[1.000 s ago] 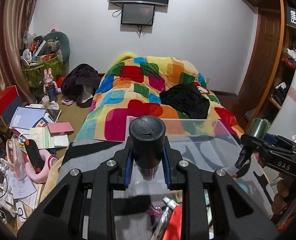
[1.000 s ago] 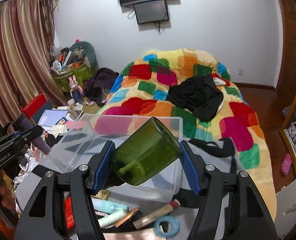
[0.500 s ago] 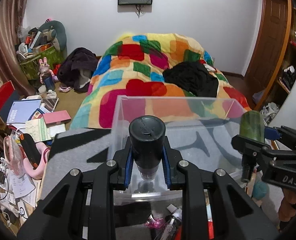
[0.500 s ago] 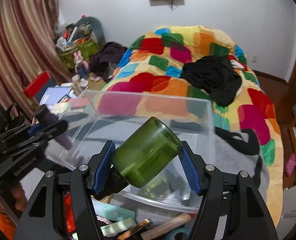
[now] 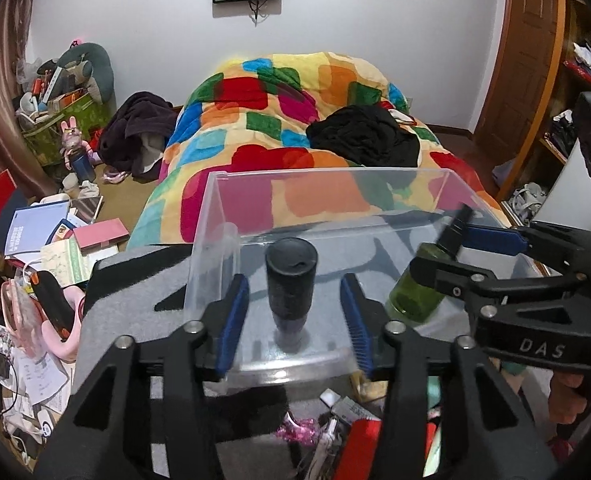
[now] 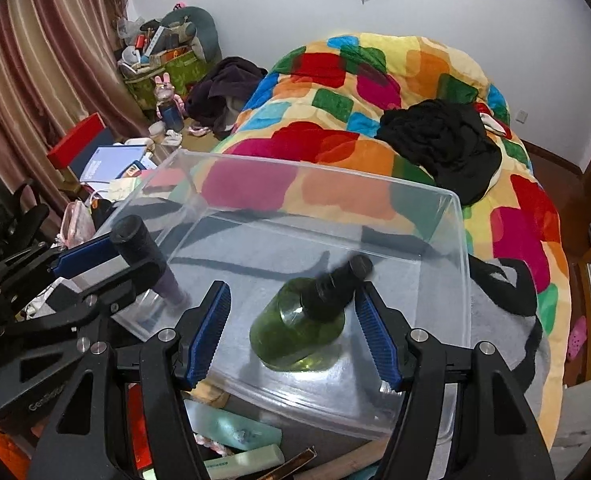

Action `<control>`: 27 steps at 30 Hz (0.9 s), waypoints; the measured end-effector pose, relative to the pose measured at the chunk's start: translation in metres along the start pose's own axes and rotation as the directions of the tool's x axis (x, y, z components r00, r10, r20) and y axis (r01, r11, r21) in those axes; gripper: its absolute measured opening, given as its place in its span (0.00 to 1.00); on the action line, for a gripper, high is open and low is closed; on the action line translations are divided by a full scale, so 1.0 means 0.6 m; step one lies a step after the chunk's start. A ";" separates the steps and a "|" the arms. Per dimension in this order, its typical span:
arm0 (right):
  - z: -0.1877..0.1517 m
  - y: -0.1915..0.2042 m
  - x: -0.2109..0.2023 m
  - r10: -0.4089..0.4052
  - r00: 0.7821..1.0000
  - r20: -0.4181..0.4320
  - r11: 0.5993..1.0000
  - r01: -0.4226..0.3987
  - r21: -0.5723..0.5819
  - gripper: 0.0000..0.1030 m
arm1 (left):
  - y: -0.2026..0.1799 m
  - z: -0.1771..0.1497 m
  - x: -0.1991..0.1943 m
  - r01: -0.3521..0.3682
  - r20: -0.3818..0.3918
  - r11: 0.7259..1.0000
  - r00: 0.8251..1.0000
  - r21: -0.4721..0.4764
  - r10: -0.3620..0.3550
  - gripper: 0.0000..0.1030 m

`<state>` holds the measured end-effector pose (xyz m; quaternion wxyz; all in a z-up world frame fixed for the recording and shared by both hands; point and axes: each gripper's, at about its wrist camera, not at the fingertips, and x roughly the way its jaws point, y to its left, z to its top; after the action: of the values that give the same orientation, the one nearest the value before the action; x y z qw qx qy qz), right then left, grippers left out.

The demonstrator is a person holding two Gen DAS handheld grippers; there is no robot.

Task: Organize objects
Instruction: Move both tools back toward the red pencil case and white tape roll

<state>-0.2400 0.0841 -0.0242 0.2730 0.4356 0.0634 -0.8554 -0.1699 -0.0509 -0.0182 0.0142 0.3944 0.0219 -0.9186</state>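
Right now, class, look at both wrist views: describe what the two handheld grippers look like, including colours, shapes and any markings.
The left gripper and the right gripper are both matt black, angular plastic frames with triangular cut-outs and silver screws. Their jaws carry ribbed blue pads. The right one bears white letters "DAS" on its side; the left one shows grey lettering starting "Gen". No cables show.

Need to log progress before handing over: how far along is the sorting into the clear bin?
Done: the black-capped bottle stands in the clear bin, the left gripper opening around it. In hand: the green bottle sits in the bin between the right gripper pads, apparently released. Left: tubes in front of the bin.
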 end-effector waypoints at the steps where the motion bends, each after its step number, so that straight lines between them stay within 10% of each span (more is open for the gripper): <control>1: -0.002 0.000 -0.004 0.001 1.000 0.004 1.000 -0.001 -0.001 0.59 | 0.001 -0.001 -0.004 0.003 0.005 1.000 1.000 0.000 -0.003 0.53; 27: -0.155 -0.005 -0.157 0.013 0.994 0.113 1.000 -0.012 -0.013 0.80 | -0.020 -0.141 -0.122 0.070 -0.014 0.996 0.997 0.057 -0.070 0.89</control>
<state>-0.1310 0.1578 -0.0081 0.2841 0.3851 0.0505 -0.8766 -0.0583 -0.0337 -0.0230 -0.0294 0.3990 0.0094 -0.9164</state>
